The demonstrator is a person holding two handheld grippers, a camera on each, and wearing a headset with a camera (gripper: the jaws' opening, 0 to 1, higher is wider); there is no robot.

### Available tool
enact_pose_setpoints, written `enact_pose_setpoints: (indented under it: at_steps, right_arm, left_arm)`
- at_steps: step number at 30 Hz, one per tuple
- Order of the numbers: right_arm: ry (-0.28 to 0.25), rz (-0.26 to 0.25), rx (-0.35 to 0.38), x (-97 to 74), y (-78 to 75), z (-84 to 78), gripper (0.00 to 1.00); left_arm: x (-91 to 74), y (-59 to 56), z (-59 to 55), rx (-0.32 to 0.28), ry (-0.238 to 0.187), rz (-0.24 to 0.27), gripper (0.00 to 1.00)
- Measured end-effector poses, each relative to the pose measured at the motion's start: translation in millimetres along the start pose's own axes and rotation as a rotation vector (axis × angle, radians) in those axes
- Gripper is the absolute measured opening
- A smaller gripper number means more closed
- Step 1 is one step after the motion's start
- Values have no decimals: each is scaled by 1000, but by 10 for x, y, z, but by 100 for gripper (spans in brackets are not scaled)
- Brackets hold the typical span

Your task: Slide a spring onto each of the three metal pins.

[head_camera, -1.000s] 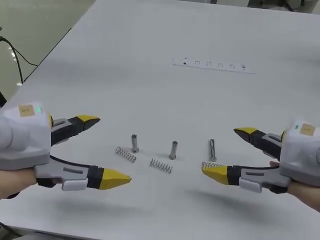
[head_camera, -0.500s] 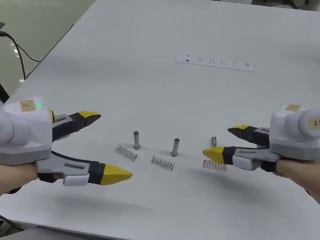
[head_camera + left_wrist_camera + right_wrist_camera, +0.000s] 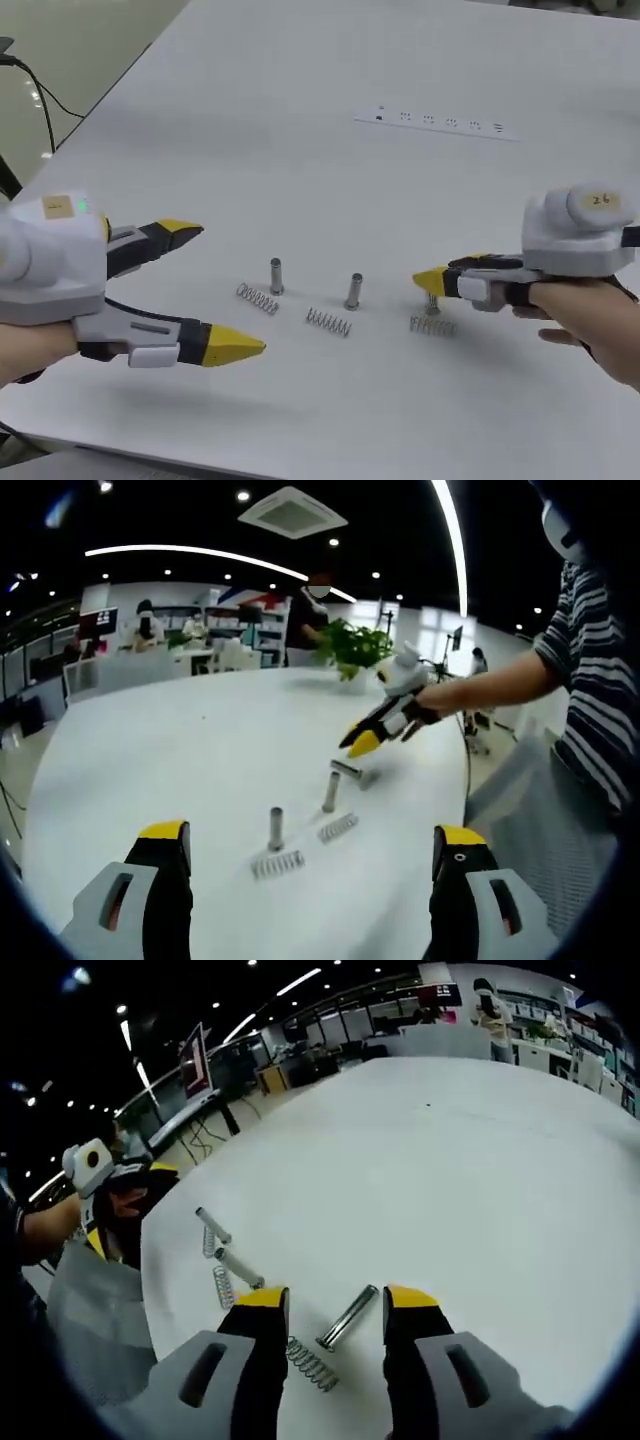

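Right gripper (image 3: pixel 335 1298) has its jaws apart on either side of the rightmost pin (image 3: pixel 348 1317), whose spring (image 3: pixel 308 1362) lies just beside it toward the table's (image 3: pixel 300 90) near edge. Left gripper (image 3: pixel 212 290), jaws wide apart, hovers left of the middle pin (image 3: pixel 354 290) and left pin (image 3: pixel 276 276). Open tabletop runs beyond them to a power strip (image 3: pixel 435 124).

The number "26" stands on top of the right gripper (image 3: pixel 440 276) – a tan sticker (image 3: pixel 57 208) on the left gripper (image 3: pixel 222 290) is too blurred to read
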State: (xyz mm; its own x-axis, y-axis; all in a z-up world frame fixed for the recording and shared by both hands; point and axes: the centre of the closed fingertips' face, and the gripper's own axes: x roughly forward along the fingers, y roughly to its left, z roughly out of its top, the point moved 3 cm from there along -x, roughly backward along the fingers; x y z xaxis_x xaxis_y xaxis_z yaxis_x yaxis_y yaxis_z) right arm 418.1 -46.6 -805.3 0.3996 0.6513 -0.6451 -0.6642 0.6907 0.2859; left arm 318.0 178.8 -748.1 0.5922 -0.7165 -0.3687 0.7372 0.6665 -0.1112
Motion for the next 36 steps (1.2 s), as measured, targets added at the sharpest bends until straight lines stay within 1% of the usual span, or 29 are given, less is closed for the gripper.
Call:
enact_pose_setpoints:
  at_steps: [2, 5, 6, 7, 9, 12, 15, 16, 18, 23, 25, 27, 30, 36]
  right_arm:
    - [24, -12, 24, 32, -12, -24, 33]
    - [38, -25, 45, 69, -44, -30, 28]
    - [52, -34, 62, 84, -60, -41, 27]
    - [53, -33, 64, 97, -63, -38, 26]
    - [80, -48, 78, 114, -78, -66, 24]
    - [92, -54, 88, 139, -84, -78, 21]
    - [115, -68, 102, 168, -107, -107, 18]
    - [123, -80, 108, 172, -122, -116, 17]
    - [126, -88, 109, 180, -128, -112, 15]
    - [165, -121, 87, 205, -147, -142, 9]
    - [158, -125, 88, 209, -152, -130, 9]
    - [162, -132, 92, 218, -149, -133, 8]
    - [163, -123, 104, 217, -124, -143, 5]
    - [156, -119, 89, 167, -112, -156, 5]
  left_arm:
    - [-5, -3, -3, -1, 0, 0, 98]
    - [-12, 2, -9, -2, 1, 2, 98]
    - [-13, 3, -11, -2, 2, 2, 98]
    - [-15, 5, -12, -2, 3, 2, 98]
    - [-19, 10, -14, -3, 2, 3, 98]
    - [-22, 17, -16, -5, 1, 4, 98]
    - [-20, 17, -27, -5, 3, 4, 98]
    - [-20, 15, -29, -5, 3, 4, 98]
    - [-16, 9, -37, -8, 5, 0, 98]
    - [-12, 21, -47, -7, 13, -2, 98]
    - [-15, 26, -43, -7, 14, -2, 98]
    - [-23, 26, -39, -5, 16, -2, 98]
    - [-27, 31, -42, -7, 18, -1, 98]
    - [-22, 15, -34, -7, 19, -6, 98]
